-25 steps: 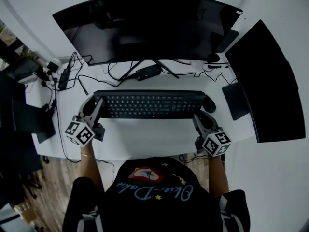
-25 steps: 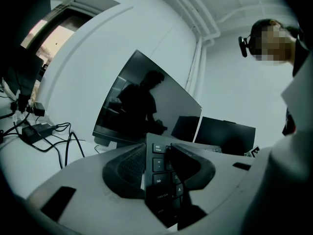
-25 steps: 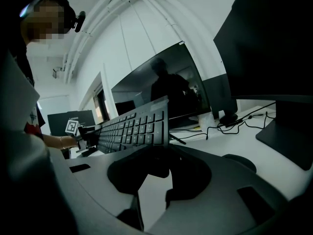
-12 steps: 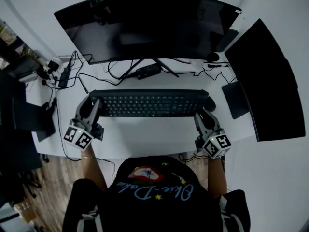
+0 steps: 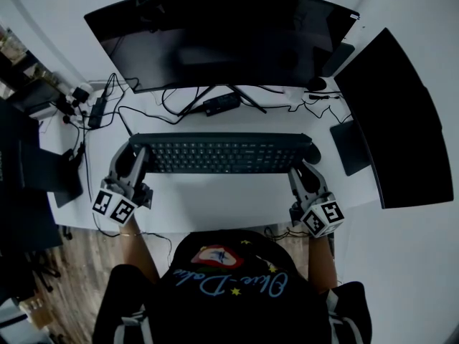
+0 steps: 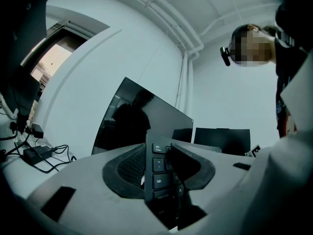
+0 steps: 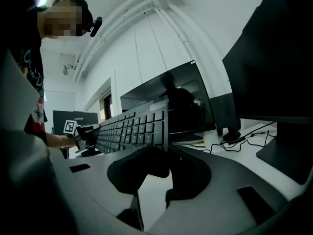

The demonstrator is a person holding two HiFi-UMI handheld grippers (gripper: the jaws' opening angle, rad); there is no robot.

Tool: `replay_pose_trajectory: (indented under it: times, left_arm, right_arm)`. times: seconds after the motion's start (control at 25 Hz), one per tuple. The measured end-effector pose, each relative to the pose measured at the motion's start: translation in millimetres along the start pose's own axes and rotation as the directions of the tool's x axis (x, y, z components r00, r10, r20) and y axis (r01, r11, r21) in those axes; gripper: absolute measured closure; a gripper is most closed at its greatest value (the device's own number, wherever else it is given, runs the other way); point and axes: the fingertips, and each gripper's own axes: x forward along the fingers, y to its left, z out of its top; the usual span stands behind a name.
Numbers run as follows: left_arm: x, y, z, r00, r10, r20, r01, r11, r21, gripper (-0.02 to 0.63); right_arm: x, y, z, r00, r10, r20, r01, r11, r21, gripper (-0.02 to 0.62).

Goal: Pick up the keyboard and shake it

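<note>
The black keyboard (image 5: 222, 153) hangs level a little above the white desk (image 5: 215, 203), in front of the person. My left gripper (image 5: 135, 156) is shut on its left end. In the left gripper view the jaws clamp the keyboard (image 6: 157, 180) by the esc and tab keys, and the left gripper (image 6: 164, 173) has one pad on each face. My right gripper (image 5: 301, 162) is shut on the right end. In the right gripper view the keyboard (image 7: 132, 126) runs away between the pads of the right gripper (image 7: 164, 165).
A wide curved monitor (image 5: 222, 38) stands right behind the keyboard, with its stand, cables (image 5: 179, 106) and a black adapter (image 5: 219, 106) beneath. A second dark monitor (image 5: 391, 120) stands at the right. A black mouse (image 5: 310, 151) lies by the keyboard's right end. A dark pad (image 5: 350, 149) lies beyond it.
The keyboard has risen a little off the desk with both grippers still clamped on its ends. The left gripper's marker cube has drifted left and toward the person.
</note>
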Motion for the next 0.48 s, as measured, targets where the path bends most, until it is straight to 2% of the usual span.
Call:
replay_pose_trajectory:
  times: [0.48]
  left_arm:
    - [1.5, -3.9, -1.8, 1.000, 0.012, -0.007, -0.012, 1.000, -0.004, 0.465]
  right_arm:
    - [1.4, -5.5, 0.2, 1.000, -0.007, -0.017, 0.007, 1.000, 0.001, 0.508]
